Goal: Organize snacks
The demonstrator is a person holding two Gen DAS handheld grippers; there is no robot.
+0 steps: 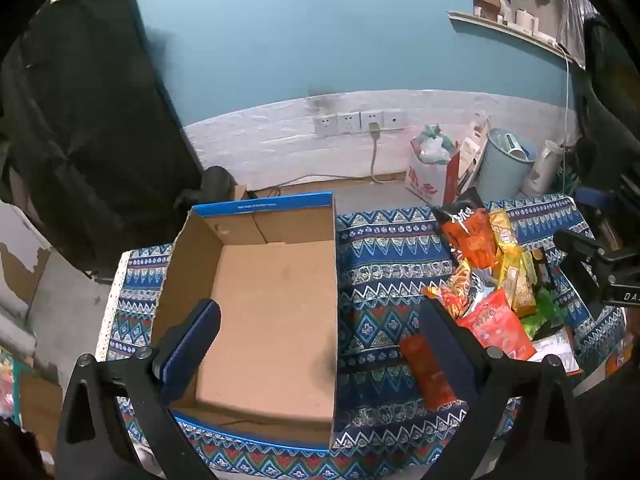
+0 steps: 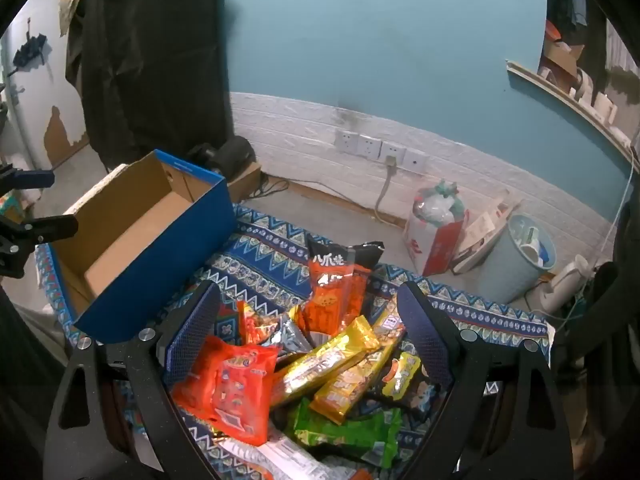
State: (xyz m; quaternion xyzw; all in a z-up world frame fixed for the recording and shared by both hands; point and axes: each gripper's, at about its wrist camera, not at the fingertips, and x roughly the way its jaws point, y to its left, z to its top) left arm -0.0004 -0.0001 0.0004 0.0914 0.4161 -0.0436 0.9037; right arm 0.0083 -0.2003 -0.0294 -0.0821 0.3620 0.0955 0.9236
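Note:
An open cardboard box [image 1: 272, 312] with blue outer walls stands empty on the patterned cloth; it shows at the left in the right wrist view [image 2: 160, 256]. A pile of snack packets [image 1: 496, 280] lies to its right, with a flat orange packet [image 1: 430, 372] apart from the pile. My left gripper [image 1: 320, 320] is open and empty over the box's right wall. My right gripper [image 2: 310, 304] is open and empty above the pile [image 2: 312, 364], which holds an orange bag [image 2: 230, 392], yellow bars [image 2: 324, 364], a green packet [image 2: 348, 432] and a tall orange-black bag [image 2: 338, 284].
The blue patterned cloth [image 1: 384, 264] covers a low table. Behind it on the floor stand a red-white bag [image 2: 436, 228], a pale bin [image 2: 520, 256] and a white kettle [image 2: 564, 284]. Wall sockets [image 2: 380, 148] with a plugged cable sit on the white wall strip. A dark cover [image 1: 80, 120] hangs at left.

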